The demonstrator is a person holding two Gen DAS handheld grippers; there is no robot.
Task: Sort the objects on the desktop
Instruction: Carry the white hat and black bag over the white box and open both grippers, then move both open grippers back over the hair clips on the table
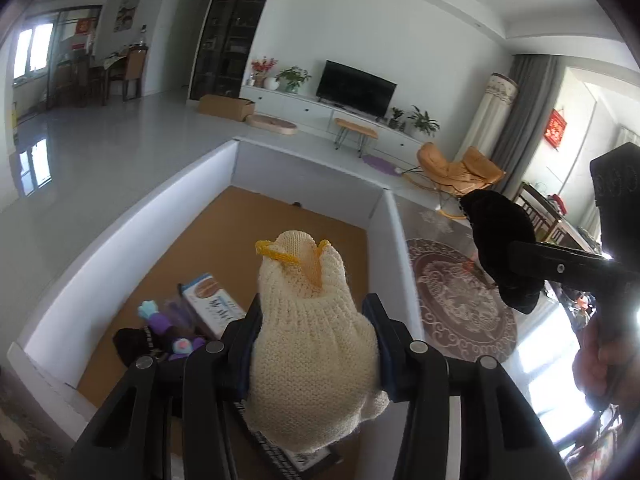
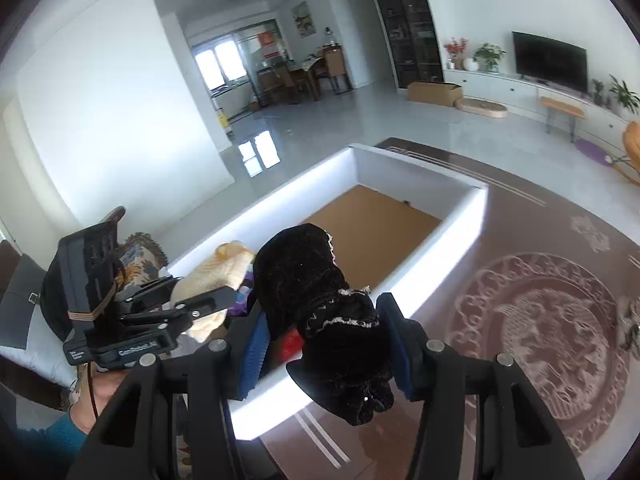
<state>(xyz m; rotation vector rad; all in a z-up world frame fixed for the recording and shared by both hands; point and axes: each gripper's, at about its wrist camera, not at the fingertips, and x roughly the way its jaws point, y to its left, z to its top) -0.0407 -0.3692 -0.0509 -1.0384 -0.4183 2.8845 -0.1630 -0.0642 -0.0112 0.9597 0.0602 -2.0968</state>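
Observation:
My left gripper (image 1: 312, 344) is shut on a cream knitted glove (image 1: 312, 340) with a yellow cuff, held above the white-walled box (image 1: 132, 220) with a brown floor. My right gripper (image 2: 324, 344) is shut on a black velvet glove (image 2: 320, 312) with lace trim, held over the box's near wall (image 2: 400, 276). The right gripper with the black glove (image 1: 500, 240) shows in the left wrist view at right. The left gripper with the cream glove (image 2: 212, 276) shows in the right wrist view at left.
Inside the box lie a small blue-and-white carton (image 1: 212, 304), purple plush toys (image 1: 164, 320) and a dark item (image 1: 132, 344). The box stands on a brown table (image 2: 540, 320) with a round ornamental pattern. A living room with a TV lies beyond.

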